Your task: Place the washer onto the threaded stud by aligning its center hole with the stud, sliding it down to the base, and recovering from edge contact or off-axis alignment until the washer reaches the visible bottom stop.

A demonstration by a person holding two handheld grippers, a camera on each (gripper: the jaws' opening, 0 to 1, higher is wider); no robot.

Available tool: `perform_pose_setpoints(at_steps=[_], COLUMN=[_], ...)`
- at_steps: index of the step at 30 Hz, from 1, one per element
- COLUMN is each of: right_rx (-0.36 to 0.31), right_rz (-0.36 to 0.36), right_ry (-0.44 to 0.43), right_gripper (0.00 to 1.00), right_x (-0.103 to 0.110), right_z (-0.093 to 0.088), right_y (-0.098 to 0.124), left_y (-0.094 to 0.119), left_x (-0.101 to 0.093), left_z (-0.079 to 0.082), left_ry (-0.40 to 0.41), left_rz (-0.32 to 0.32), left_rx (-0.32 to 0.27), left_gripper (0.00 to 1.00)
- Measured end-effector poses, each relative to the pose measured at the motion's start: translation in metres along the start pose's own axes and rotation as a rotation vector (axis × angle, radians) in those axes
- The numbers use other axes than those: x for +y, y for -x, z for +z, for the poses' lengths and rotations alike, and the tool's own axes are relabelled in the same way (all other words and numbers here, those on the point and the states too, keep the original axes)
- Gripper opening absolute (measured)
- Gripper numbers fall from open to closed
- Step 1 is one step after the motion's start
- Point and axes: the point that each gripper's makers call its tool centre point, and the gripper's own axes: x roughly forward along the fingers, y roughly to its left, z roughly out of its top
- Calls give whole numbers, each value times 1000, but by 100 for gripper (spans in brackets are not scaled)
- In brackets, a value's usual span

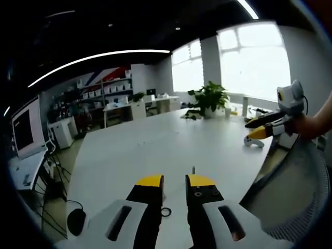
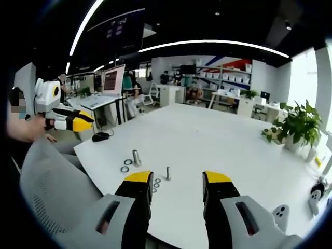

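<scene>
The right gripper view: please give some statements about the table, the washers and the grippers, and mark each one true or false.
1. The right gripper is open and holds nothing. True.
2. A washer already sits on the thin threaded stud. False: the washers all lie flat on the white table.
3. A potted plant stands on the table. True.
4. The left gripper touches the stud. False: it is held off the table's edge.

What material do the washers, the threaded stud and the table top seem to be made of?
The washers look like metal: thin grey rings with a dull shine. The threaded stud also seems metal, silvery grey with a bright streak; threads are too small to see. The table has a white matte top, probably laminate, since it shows only soft reflections.
</scene>
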Motion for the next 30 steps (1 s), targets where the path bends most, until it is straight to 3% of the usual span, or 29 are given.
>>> perform_pose_setpoints(at_steps=[7, 30], right_rx=[-1, 56], right_rz=[9, 66], right_ry=[2, 35], right_gripper=[40, 46], right_x=[4, 20], right_z=[0, -10], right_y=[0, -5], left_y=[-1, 0], left_x=[4, 3], left_z=[-6, -3], left_ry=[19, 29], left_rz=[14, 12], left_rx=[21, 9], left_gripper=[16, 17])
